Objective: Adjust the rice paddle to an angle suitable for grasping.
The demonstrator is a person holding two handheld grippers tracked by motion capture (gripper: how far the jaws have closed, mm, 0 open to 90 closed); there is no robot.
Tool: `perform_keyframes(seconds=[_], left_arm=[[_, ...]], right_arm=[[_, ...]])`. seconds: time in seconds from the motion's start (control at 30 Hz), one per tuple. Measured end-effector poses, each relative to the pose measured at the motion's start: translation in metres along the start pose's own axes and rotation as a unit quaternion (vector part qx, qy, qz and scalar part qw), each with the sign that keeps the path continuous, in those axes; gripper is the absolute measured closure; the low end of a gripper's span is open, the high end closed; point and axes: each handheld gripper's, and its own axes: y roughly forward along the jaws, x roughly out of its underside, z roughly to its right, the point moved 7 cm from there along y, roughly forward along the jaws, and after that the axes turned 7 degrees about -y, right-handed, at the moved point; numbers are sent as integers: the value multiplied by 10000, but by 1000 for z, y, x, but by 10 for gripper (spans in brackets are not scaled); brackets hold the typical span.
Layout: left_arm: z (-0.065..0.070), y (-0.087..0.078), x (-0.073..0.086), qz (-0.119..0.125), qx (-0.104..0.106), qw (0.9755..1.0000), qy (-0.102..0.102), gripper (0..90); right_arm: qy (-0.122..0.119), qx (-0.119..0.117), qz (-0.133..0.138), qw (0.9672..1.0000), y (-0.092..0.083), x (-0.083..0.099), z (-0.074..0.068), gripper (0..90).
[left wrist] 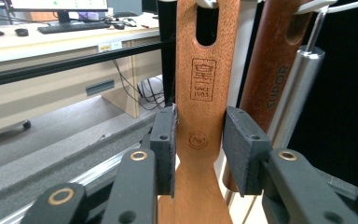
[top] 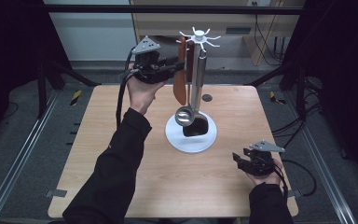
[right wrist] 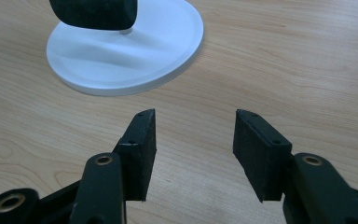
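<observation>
Now the wooden spatula (left wrist: 200,116) hangs between the left claw (left wrist: 200,140) pads — touching one.

In the left gripper view, the wooden spatula (left wrist: 200,93) runs off the top and bottom edges, its blade unseen. At the upper right a darker wooden handle (left wrist: 272,70) is cut off. In the right gripper view's upper left, a black utensil head (right wrist: 93,11) is cropped.

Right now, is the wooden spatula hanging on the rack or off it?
Hanging. The wooden spatula hangs upright with its slot over a rack hook, between the left gripper pads; a small gap shows at one pad.

spatula (left wrist: 200,93) between claw pads, ladle (top: 186,114) beside
</observation>
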Motion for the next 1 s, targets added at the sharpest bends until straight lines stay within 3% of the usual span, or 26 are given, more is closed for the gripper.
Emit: perform_keyframes(seconds=[0.13, 0.43, 0.7, 0.87, 0.93, 1.0], left_arm=[[-1, -1, 0, 42, 0, 10000, -80, 674], [-2, -11, 15, -33, 63, 10000, -53, 673], [-4, -39, 50, -317, -171, 9993, 38, 602], [-4, -66, 78, -472, -193, 9987, 58, 578], [-5, -73, 87, -505, -210, 9985, 46, 560], [-8, -82, 98, -518, -161, 9985, -91, 553]], right_arm=[[13, 5, -10, 10000, 0, 0, 0, 493], [-9, 20, -15, 10000, 0, 0, 0, 493], [-49, 50, -47, 10000, 1, 1, -1, 487], [-94, 90, -73, 9999, 2, 1, -2, 479], [-113, 99, -82, 9999, 2, 1, -2, 470], [-75, 91, -90, 9999, 1, 1, -2, 464]])
